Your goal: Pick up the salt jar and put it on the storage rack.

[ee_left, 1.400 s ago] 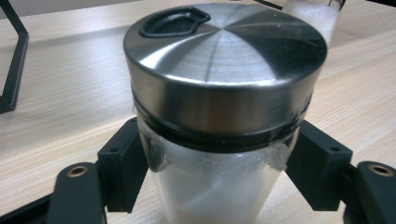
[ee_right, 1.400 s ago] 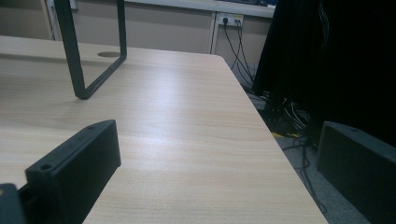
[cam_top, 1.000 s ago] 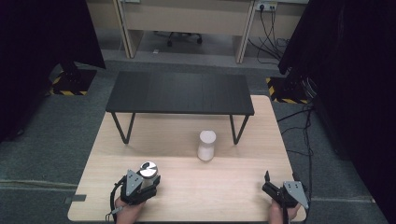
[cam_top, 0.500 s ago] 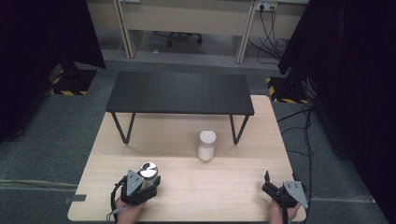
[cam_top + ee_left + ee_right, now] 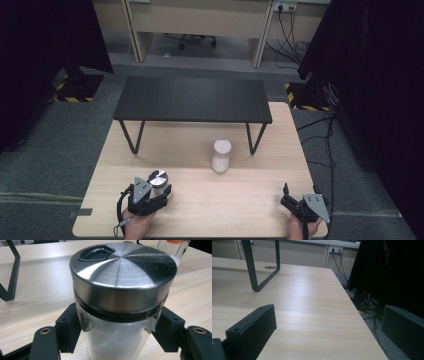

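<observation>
A clear jar with a brushed steel lid (image 5: 158, 177) (image 5: 122, 277) stands on the wooden table (image 5: 240, 200) near its front left. My left gripper (image 5: 159, 188) (image 5: 120, 335) is shut on the jar, its black pads (image 5: 68, 330) pressing the glass body just below the lid. The jar holds something white. My right gripper (image 5: 285, 195) (image 5: 327, 332) rests low at the front right corner, open, with bare tabletop between its jaws.
A white cylindrical container (image 5: 221, 155) stands mid-table, just in front of a low black bench (image 5: 192, 99) whose metal legs (image 5: 253, 270) rest on the table. The table's right edge (image 5: 362, 322) lies close to my right gripper, with cables on the floor beyond.
</observation>
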